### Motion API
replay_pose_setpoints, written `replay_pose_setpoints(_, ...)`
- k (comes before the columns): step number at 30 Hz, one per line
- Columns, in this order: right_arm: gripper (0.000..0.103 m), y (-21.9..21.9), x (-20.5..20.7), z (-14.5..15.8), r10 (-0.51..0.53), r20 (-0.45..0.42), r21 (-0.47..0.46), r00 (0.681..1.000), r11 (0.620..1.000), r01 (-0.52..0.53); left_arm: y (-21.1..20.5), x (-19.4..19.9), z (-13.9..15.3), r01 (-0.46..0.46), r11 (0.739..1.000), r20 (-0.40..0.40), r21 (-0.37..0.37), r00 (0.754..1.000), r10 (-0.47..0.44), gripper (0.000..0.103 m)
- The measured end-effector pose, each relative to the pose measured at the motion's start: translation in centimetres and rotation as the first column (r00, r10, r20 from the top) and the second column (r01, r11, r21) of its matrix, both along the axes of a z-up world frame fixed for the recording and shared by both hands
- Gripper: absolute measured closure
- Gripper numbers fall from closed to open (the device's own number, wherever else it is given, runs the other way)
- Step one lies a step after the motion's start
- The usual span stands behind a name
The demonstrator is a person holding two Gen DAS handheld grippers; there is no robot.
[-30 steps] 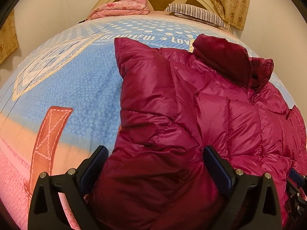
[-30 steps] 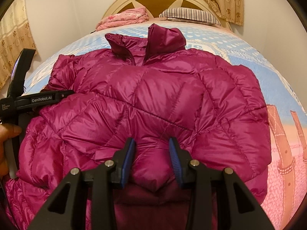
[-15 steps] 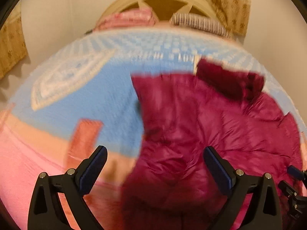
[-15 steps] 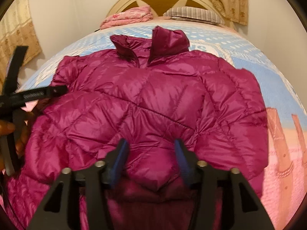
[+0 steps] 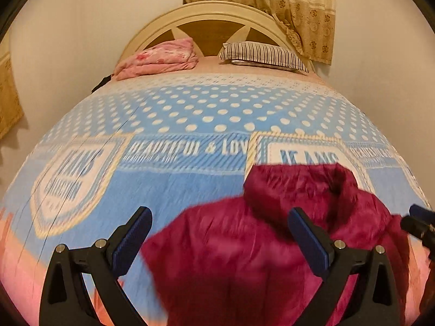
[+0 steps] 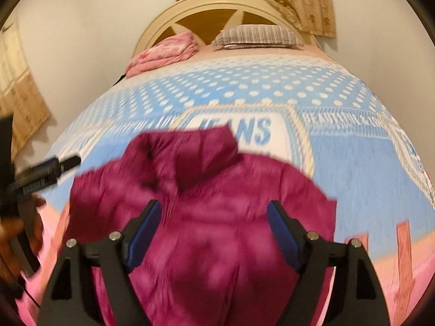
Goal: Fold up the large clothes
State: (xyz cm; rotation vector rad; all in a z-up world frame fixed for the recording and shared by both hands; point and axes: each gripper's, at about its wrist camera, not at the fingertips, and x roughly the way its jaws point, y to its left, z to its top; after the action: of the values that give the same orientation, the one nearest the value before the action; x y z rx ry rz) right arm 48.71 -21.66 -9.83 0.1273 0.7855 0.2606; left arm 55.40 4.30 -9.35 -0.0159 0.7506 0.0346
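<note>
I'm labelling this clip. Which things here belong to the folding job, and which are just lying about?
Job:
magenta puffer jacket
left claw, open
right claw, open

Lying about:
pink folded blanket
striped pillow
curtain
headboard

A wide bed (image 5: 190, 103) fills the room, spread with a blue blanket (image 5: 206, 179) dotted white near the top and running into pink at the near edge. Up at the head, an arched cream headboard (image 5: 217, 17) with wooden panels backs a folded pink quilt (image 5: 157, 61) on the left and a striped pillow (image 5: 265, 54) on the right. Plain pale walls (image 5: 81, 27) close in behind, warmly lit, with a beige patterned curtain (image 5: 272, 0) hanging over the headboard's right side and another curtain (image 6: 19, 92) at far left.
</note>
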Motion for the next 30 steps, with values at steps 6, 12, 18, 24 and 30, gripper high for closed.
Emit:
replay_pose_setpoints(6, 0.019, 0.0, 8.1, -0.4, -0.025, -0.079, 0.021, 0.997, 0.999, 0.027, -1.6, 6.5, -2.5, 0.008, 0.999, -0.077, 0.041, 0.997, -0.005, 0.003)
replay_pose_setpoints(12, 0.019, 2.2, 12.7, -1.9, -0.008, -0.132, -0.055, 0.991, 0.998, 0.001, -2.3, 9.3, -5.0, 0.012, 0.998, -0.115, 0.065, 0.993, -0.004, 0.003)
replay_pose_setpoints(18, 0.036, 2.9, 13.9, -4.1, 0.043, -0.19, -0.143, 0.981, 0.987, -0.071, -2.4, 9.2, -6.1, 0.103, 0.995, -0.152, 0.01, 0.983, -0.1, 0.077)
replay_pose_setpoints(24, 0.081, 2.0, 12.1, -4.1, 0.043, -0.162, -0.205, 0.986, 0.976, -0.076, -3.3, 6.5, -4.7, 0.142, 0.989, -0.095, 0.048, 0.986, -0.137, 0.09)
replay_pose_setpoints(30, 0.09, 0.7, 9.8, -4.0, 0.046, -0.124, -0.227, 0.991, 0.971, -0.073, -3.1, 4.2, -4.9, 0.151, 0.987, -0.087, 0.055, 0.985, -0.146, 0.092)
